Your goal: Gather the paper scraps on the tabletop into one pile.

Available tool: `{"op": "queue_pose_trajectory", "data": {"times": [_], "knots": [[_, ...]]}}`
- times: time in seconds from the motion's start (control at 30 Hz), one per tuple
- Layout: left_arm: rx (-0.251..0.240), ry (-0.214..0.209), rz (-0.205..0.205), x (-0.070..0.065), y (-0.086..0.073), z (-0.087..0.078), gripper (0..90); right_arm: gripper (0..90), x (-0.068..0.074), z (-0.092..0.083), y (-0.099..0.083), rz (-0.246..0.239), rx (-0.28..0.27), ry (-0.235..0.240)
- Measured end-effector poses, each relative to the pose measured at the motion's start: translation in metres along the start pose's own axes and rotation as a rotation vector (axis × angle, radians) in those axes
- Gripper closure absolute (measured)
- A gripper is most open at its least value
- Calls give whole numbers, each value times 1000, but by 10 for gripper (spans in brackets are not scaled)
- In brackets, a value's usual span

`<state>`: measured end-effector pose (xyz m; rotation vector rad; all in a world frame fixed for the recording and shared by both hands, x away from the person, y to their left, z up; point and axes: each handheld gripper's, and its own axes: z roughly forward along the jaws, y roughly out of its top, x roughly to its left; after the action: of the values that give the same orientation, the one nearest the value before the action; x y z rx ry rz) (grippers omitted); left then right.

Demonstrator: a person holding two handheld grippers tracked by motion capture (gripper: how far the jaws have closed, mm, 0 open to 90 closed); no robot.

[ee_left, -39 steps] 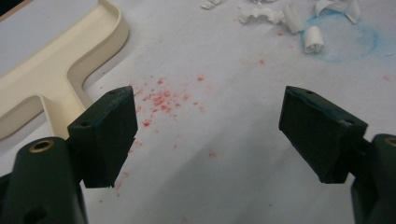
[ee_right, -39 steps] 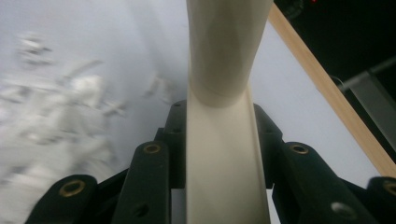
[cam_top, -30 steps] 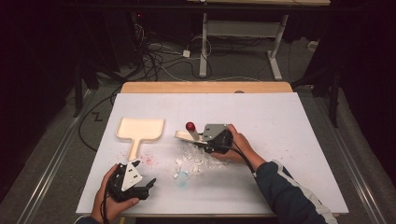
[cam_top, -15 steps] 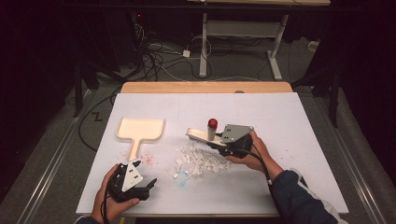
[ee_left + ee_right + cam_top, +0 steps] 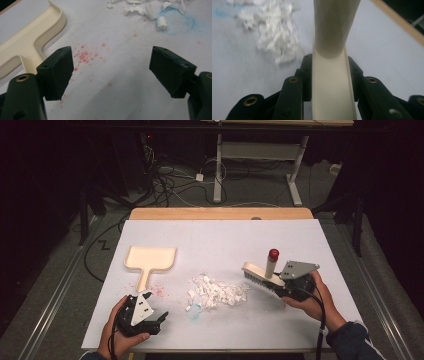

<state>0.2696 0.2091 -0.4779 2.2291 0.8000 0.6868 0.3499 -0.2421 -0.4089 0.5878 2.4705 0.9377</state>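
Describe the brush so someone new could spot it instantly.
Start at the white table cover and go to its right side, just right of the heap of white paper scraps. There the right gripper clamps a cream brush, bristles down. Its upright handle has a red cap, unlike the flat cream dustpan lying left.

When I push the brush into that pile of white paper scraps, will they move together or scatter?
The paper scraps look thin, curled and loose, so likely very light and apt to scatter. One scrap already lies apart on the blue smudge. The brush has a long bristle edge, so slow strokes should gather them.
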Motion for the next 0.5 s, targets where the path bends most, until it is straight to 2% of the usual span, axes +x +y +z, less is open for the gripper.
{"op": "queue_pose_trajectory", "data": {"times": [0.1, 0.17, 0.23, 0.4, 0.5], "knots": [[6, -11, 13, -1, 2, 1, 184, 679, 7, -1, -13, 4, 34, -18], [5, -16, 16, -2, 3, 4, 184, 680, 11, 1, -14, 28, 26, -3], [7, -20, 20, -2, 4, 6, 184, 680, 17, 6, -9, 21, 22, 0], [0, -11, 20, -1, 5, 7, 184, 680, 36, 19, 8, 35, -33, 62], [-18, -2, 3, 0, 5, 5, 184, 680, 39, 26, 17, 12, -51, 41]]}}
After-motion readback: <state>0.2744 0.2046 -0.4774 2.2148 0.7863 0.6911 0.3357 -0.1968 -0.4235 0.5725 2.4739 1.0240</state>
